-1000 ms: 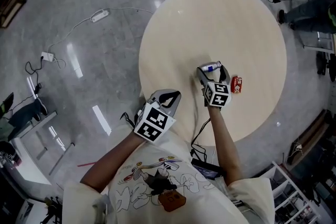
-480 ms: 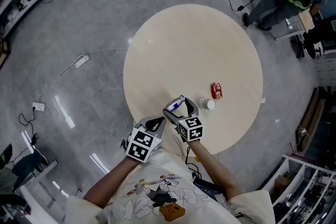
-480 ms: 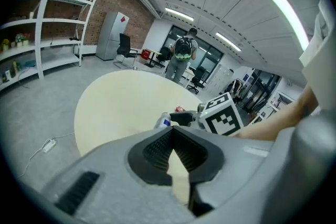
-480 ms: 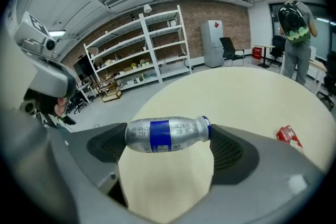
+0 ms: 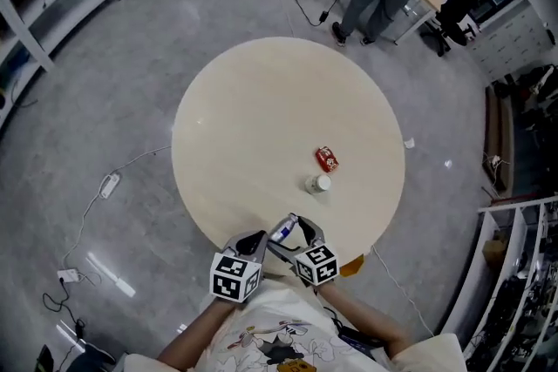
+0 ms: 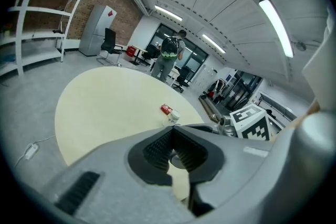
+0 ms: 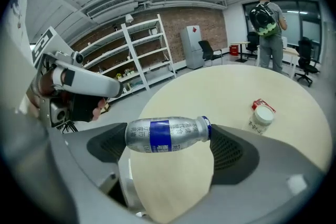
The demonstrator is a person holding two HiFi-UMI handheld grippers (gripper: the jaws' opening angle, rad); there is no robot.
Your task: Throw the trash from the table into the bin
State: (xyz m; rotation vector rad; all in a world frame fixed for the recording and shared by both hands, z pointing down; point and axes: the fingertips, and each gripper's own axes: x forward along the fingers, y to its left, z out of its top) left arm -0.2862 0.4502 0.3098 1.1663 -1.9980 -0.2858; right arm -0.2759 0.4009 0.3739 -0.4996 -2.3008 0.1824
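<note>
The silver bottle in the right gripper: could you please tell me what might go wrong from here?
The right gripper holds the bottle only end to end, base and cap, so it might pivot or slip out while carried. No bin is in view, and a cable on the floor could trip the person.
</note>
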